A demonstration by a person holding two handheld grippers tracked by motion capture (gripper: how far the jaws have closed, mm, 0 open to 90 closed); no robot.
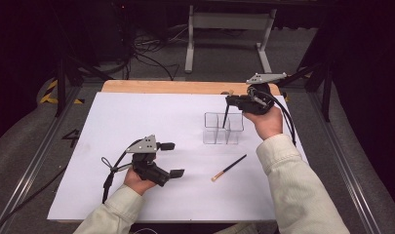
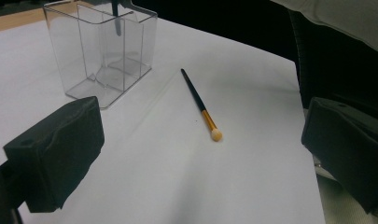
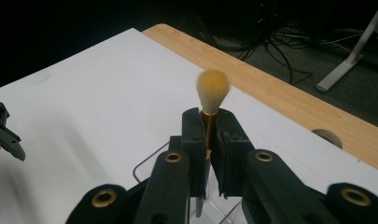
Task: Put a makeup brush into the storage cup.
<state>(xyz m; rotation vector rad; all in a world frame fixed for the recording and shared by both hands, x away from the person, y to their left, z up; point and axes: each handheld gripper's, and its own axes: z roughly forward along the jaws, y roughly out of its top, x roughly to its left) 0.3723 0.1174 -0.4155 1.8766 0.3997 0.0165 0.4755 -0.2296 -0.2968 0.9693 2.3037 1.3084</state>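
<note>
A: Brushes are going into the clear holder (image 1: 223, 128), by the look of it, and the job is sitting about halfway. One big brush (image 3: 213, 87) is being held upright over the holder, its dark handle already dipping into the back compartment, as the high view shows. The small brush (image 1: 229, 167) is lying flat on the white desk (image 1: 136, 117), just in front of the holder and apart from it, untouched.

B: Which hand is carrying the big one?

A: The right gripper (image 1: 232, 101). Its fingers (image 3: 194, 140) are clenched on the gold collar just under the bristles, which are pointing up and away from the camera on that gripper. The right hand (image 1: 265, 122) is hovering behind and to the right of the holder, the wrist bent so the gripper is pointing in over the rim and the handle is hanging down inside.

B: And the other hand?

A: The left gripper (image 1: 171, 159) is resting low near the front left of the desk, well apart from the holder. Its fingers (image 2: 60, 149) are spread wide with nothing between them, and they are aiming across the desk toward the small brush (image 2: 200, 105), which is lying between them and the holder (image 2: 102, 51) in that view.

B: So what is left?

A: I am judging that the big brush needs lowering and letting go, and then the small one needs picking up and dropping in as well.
</note>
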